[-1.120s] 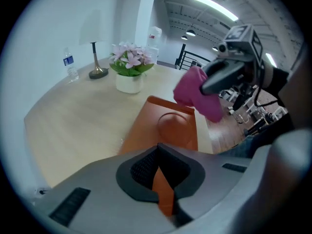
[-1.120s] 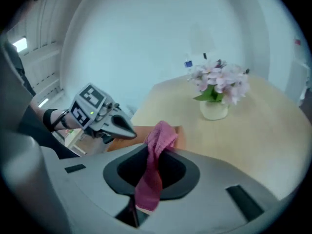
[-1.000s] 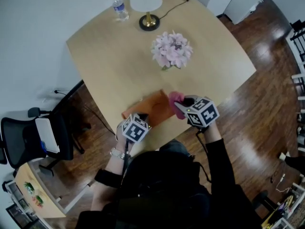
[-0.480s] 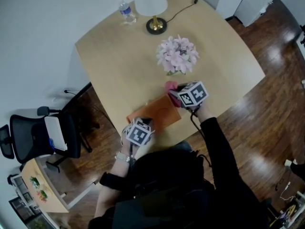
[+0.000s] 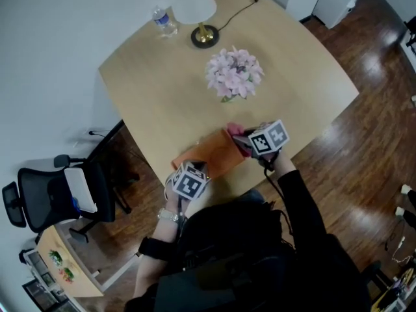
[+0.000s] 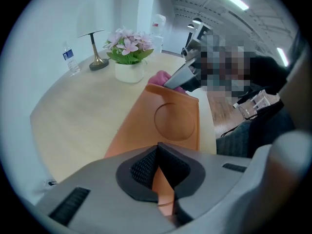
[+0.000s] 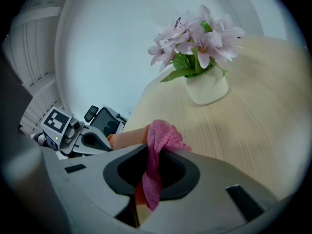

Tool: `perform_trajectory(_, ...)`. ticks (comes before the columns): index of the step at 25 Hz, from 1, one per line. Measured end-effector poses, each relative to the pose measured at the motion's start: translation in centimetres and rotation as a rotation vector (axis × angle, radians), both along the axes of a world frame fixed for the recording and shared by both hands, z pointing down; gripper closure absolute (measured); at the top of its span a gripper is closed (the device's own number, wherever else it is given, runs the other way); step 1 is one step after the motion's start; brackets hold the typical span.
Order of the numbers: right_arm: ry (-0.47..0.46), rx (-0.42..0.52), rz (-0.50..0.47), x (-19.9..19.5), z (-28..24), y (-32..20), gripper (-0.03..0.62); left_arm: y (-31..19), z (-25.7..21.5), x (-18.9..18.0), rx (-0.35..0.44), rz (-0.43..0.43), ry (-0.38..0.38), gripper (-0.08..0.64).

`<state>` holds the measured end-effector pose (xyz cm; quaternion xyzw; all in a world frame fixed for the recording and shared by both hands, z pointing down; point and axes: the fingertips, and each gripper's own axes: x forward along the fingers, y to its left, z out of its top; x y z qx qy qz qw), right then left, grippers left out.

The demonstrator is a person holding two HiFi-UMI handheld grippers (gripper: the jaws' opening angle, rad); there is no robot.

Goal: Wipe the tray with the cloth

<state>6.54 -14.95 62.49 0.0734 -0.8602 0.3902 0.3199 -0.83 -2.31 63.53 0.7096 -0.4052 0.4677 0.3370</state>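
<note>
An orange tray (image 5: 214, 153) with a round recess (image 6: 174, 120) lies near the table's front edge. My left gripper (image 5: 189, 179) is shut on the tray's near rim (image 6: 163, 185), which runs between its jaws. The pink cloth (image 7: 158, 152) is pinched in my right gripper (image 5: 250, 143), shut on it, bunched above the jaws and hanging below them. In the head view the cloth (image 5: 235, 132) sits at the tray's far right end. In the left gripper view the cloth (image 6: 160, 78) and right gripper (image 6: 183, 77) sit at the tray's far edge.
A white pot of pink flowers (image 5: 233, 71) stands mid-table, just beyond the tray. A lamp base (image 5: 204, 34) and a water bottle (image 5: 164, 21) are at the far edge. An office chair (image 5: 55, 197) stands on the wood floor to the left.
My right gripper with the cloth went out toward the flowers and has come back over the tray's right end. The left gripper has kept its hold on the tray.
</note>
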Motion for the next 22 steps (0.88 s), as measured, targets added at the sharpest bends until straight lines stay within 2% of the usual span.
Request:
perform_trajectory(6,0.019,-0.071,0.026,4.7,0.7,4.8,0.534,0.1,-0.1,0.1,-0.003,0.013,0.007,0.557)
perform_trajectory(12,0.013,-0.129,0.008,7.8,0.6,7.7,0.534,0.0,-0.2,0.3,0.006,0.023,-0.002,0.557)
perform_trajectory(17,0.002,-0.041,0.07,7.4,-1.0,3.6,0.534,0.2,-0.1,0.3,0.001,0.02,-0.002,0.557)
perform_trajectory(22,0.014,0.081,0.062,2.5,-1.7,-2.4,0.532,0.2,0.0,0.3,-0.008,0.011,0.003,0.557)
